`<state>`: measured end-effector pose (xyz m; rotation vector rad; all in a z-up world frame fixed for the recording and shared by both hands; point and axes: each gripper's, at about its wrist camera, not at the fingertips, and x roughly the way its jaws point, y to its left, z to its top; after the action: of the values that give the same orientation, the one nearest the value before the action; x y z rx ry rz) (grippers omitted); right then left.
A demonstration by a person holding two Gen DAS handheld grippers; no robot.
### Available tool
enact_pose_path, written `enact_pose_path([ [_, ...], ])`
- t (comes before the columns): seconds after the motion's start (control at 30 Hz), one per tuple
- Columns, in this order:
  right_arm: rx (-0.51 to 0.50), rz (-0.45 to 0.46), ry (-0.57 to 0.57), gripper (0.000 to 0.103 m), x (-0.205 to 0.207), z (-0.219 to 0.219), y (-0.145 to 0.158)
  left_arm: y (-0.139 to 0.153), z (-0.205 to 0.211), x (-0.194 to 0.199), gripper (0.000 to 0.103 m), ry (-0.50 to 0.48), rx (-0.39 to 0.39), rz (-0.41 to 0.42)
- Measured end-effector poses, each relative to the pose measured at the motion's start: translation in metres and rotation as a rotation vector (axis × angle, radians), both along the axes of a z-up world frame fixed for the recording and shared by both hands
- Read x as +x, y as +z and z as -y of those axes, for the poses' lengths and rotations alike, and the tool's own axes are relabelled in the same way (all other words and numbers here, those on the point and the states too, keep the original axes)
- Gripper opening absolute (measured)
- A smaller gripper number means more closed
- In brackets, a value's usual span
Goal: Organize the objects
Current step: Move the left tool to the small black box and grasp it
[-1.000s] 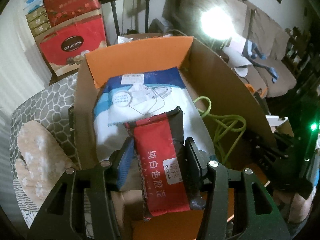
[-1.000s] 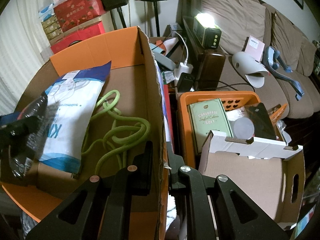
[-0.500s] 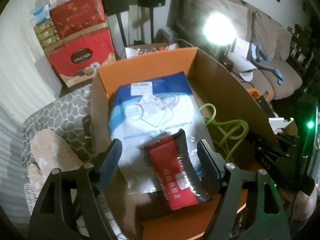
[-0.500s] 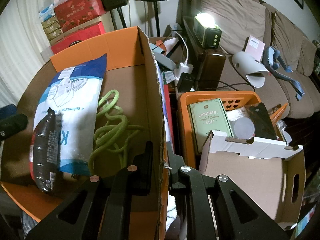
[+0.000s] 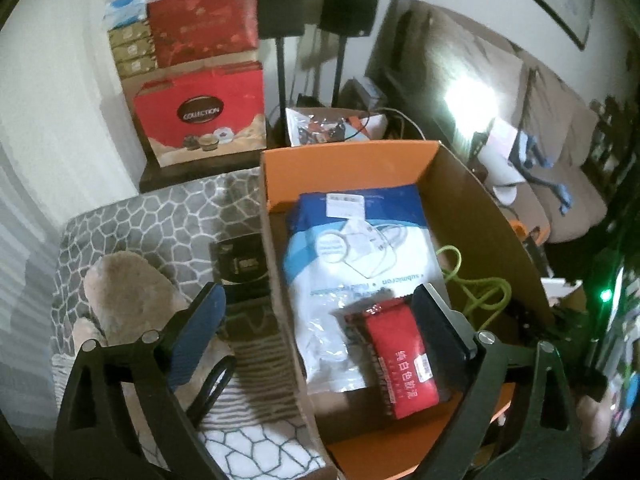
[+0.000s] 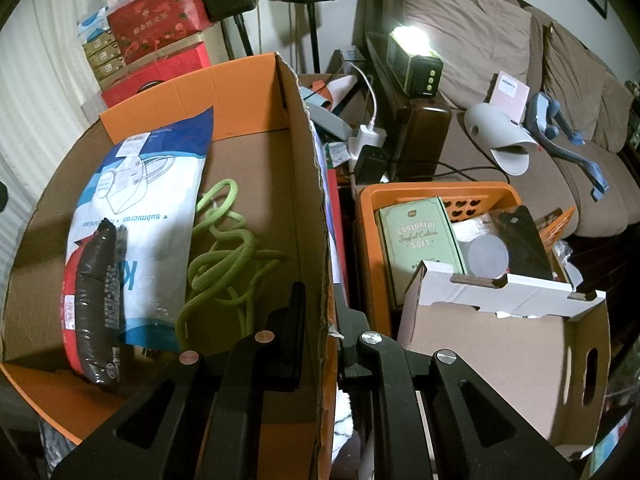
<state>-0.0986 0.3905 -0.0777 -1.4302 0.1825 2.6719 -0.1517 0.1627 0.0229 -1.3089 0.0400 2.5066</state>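
A red and black packet (image 5: pixel 400 356) with white Chinese lettering lies in the open cardboard box (image 5: pixel 344 168), partly on a white and blue bag (image 5: pixel 352 256). A green cord (image 5: pixel 476 288) is coiled beside the bag. My left gripper (image 5: pixel 320 300) hovers above the box's left wall with its jaws opening wide; the packet sits below near the right finger, and no pad presses on it. In the right wrist view the packet (image 6: pixel 94 304), bag (image 6: pixel 136 184) and cord (image 6: pixel 224 256) show inside the box (image 6: pixel 256 168). My right gripper (image 6: pixel 323 320) is shut on the box's right wall.
An orange crate (image 6: pixel 366 216) holding a green box (image 6: pixel 420 240) stands right of the cardboard box, with a white carton (image 6: pixel 500 344) in front. Left of the box lie a grey patterned cushion (image 5: pixel 160 220), a furry slipper (image 5: pixel 124 288) and a black case (image 5: pixel 240 260). Red gift boxes (image 5: pixel 200 120) stand behind.
My left gripper opened and let go of the red packet, which now rests on the bag in the box. The gripper drew back, up and to the left. The right gripper kept still.
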Motion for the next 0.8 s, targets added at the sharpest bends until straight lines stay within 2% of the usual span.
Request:
enact_pose_path([
  [0.1,0.000,0.000,0.000,0.012,0.000,0.000,0.000,0.002,0.016,-0.005,0.100,0.019,0.032,0.013],
  [0.43,0.005,0.000,0.000,0.012,0.002,0.001,-0.001,0.007,0.086,-0.033,0.101,0.129,0.074,0.025],
  [0.67,0.013,0.004,-0.003,0.012,0.004,0.002,-0.002,-0.014,0.113,-0.058,0.101,0.171,0.054,0.074],
  [0.8,0.018,0.007,-0.003,0.012,0.003,0.003,-0.001,-0.036,0.121,-0.072,0.100,0.162,0.107,0.152],
])
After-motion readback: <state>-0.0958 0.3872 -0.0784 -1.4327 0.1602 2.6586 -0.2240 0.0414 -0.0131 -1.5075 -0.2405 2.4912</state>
